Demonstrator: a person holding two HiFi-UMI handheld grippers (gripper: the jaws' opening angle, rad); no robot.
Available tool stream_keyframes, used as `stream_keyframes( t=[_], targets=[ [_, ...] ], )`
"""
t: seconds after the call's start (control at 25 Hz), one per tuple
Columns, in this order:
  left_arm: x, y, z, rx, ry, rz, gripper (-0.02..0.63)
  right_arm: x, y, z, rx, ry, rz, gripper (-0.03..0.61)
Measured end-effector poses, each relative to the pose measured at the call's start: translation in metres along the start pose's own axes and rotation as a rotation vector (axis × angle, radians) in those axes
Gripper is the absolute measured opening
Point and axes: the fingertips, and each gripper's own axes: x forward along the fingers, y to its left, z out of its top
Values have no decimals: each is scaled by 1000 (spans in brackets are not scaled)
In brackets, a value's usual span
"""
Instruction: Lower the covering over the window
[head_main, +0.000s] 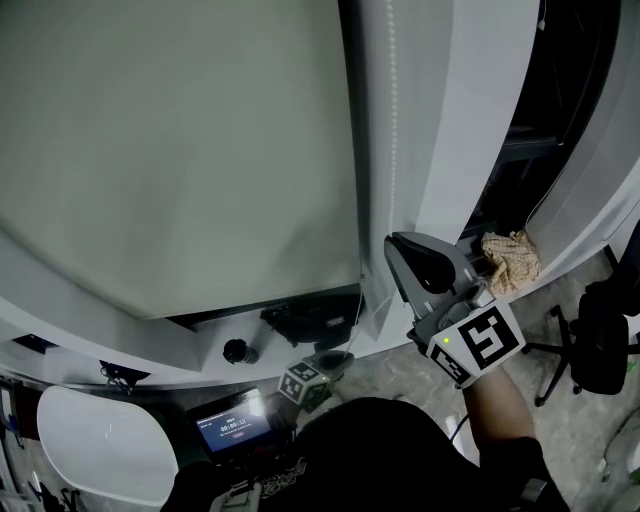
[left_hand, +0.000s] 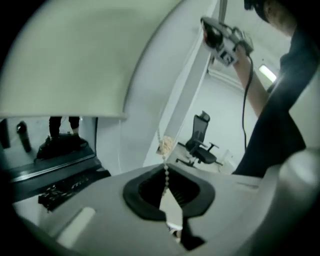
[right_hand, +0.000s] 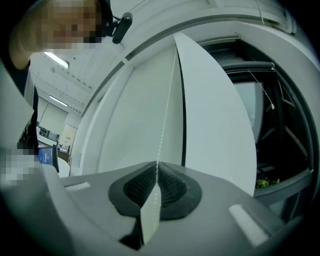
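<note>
Window frame and glass fill the background, the roller blind (head_main: 180, 150) already low, a dark strip left beneath its hem. Both jaws are clamped on the bead chain (head_main: 391, 120), right hand-held gripper (head_main: 405, 255) above left hand-held gripper (left_hand: 167, 195), likely for hand-over-hand pulling.

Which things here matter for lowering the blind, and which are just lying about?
For the job:
- roller blind
- bead chain
- left gripper, shut on the chain
- right gripper, shut on the chain

Lying about:
- crumpled cloth on the ledge
- office chair
- small black object below the blind
</note>
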Motion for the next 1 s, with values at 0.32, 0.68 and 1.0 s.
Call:
stream_keyframes(
  t=[0.32,0.68,1.0],
  targets=[
    [-78,2,55,-133,-180,-117,3,-16,-8,-85,123,142,-37,15],
    [-127,53,50,6,23,-4,183,-33,20,-165,210,281,-15,15],
    [-141,-6,31,-167,126,-345,164,-63,22,-234,313,423,-53,15]
  ],
)
